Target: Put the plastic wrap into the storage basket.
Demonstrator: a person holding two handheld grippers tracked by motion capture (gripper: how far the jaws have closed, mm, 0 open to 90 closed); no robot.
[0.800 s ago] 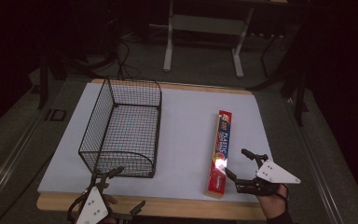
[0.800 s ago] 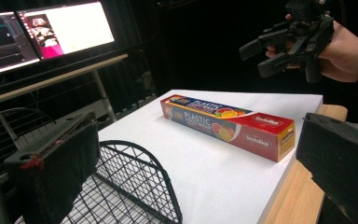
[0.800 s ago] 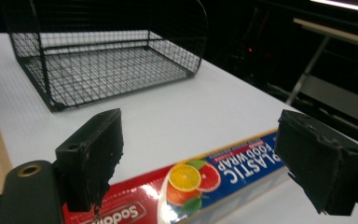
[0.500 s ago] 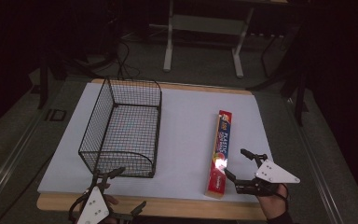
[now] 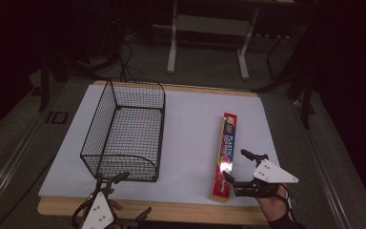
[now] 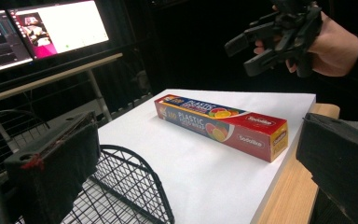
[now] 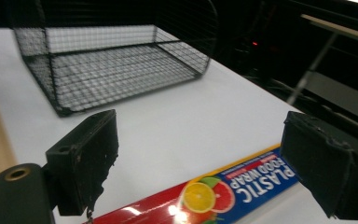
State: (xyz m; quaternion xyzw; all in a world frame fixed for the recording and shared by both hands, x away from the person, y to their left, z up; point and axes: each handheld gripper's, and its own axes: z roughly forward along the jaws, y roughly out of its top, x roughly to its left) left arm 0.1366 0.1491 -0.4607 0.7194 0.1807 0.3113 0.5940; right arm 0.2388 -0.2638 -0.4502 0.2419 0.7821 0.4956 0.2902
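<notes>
A white-topped counter (image 5: 190,119) carries a black wire basket (image 5: 126,131) toward its left edge. A red box of plastic food wrap (image 5: 223,155) lies lengthwise toward the right edge, its near end by the front edge. The right hand-held gripper (image 5: 238,167) hangs just beside that near end, jaws spread, touching nothing. The left hand-held gripper (image 5: 131,198), also released, sits at the front edge before the basket.

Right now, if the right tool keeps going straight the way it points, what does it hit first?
Probably the long red plastic-wrap box, lying just ahead below the open right tool; past it, the black wire basket. Depth is unclear.
</notes>
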